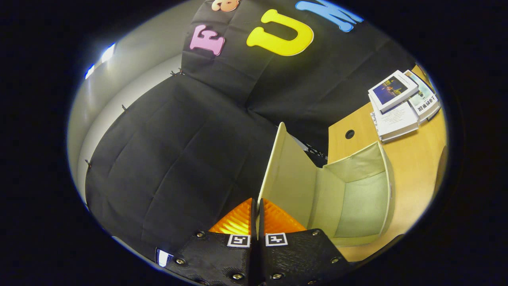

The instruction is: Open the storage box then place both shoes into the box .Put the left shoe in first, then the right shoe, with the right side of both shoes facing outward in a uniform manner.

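Observation:
My gripper [256,204] is shut, its two orange ribbed fingers [236,222] pinching the lower edge of a cream flap. That flap is the lid [287,174] of the storage box [383,174], and it stands raised and tilted, rising ahead of the fingers. The box lies just beyond and to the right of the fingers on the wooden table [414,159]. Its mouth is open and the pale greenish inside [363,200] holds nothing that I can see.
A stack of books [401,105] lies on the table beyond the box, near its far edge. A round cable hole [349,134] sits in the tabletop between the box and the books. Black cloth wall stands behind and to the left.

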